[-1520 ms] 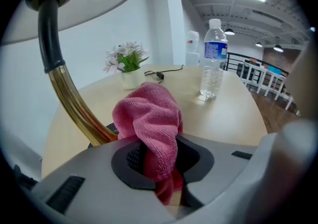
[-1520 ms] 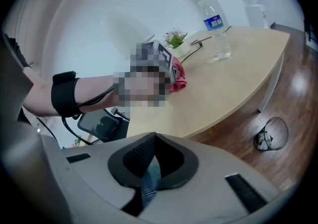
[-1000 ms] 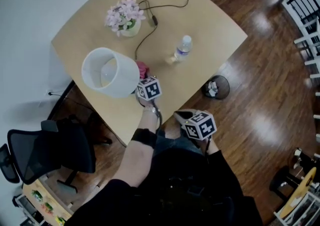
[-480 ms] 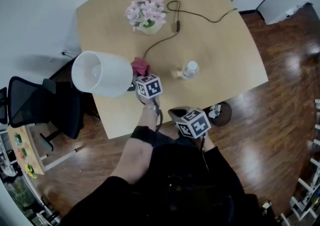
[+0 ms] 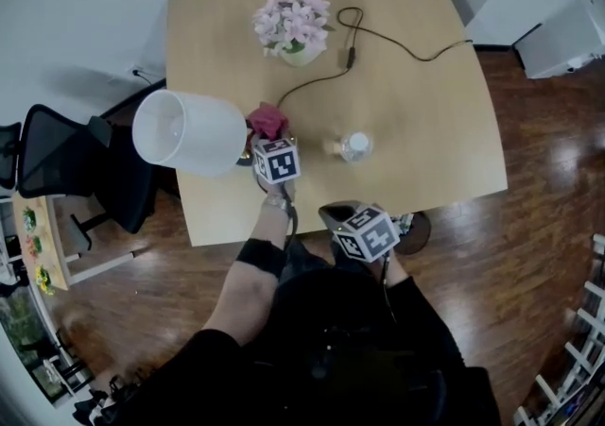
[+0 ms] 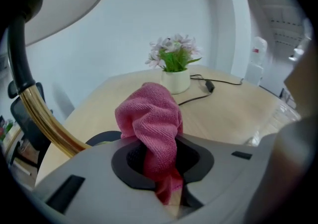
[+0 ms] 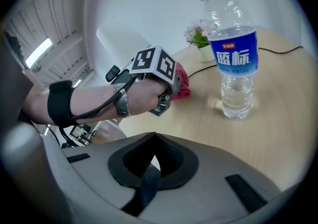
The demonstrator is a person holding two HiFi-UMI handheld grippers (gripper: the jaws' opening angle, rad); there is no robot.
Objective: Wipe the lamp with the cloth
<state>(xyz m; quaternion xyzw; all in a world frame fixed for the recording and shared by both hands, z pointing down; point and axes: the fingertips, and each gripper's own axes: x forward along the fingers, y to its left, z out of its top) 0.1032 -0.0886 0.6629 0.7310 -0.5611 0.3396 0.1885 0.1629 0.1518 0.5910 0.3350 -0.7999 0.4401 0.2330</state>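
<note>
At nine o'clock on the wooden table (image 5: 416, 103) stands the white-shaded lamp (image 5: 189, 131). At its three o'clock, the left gripper (image 6: 166, 176) pinches the pink cloth (image 6: 149, 118). At five o'clock, the right gripper (image 7: 149, 171) has its jaws pressed together, holding nothing.

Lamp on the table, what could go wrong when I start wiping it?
The lamp shade overhangs the table edge, so a firm wipe might tip it off. The cloth is only bunched in the left tool and may slip. The water bottle stands close enough to knock.
</note>
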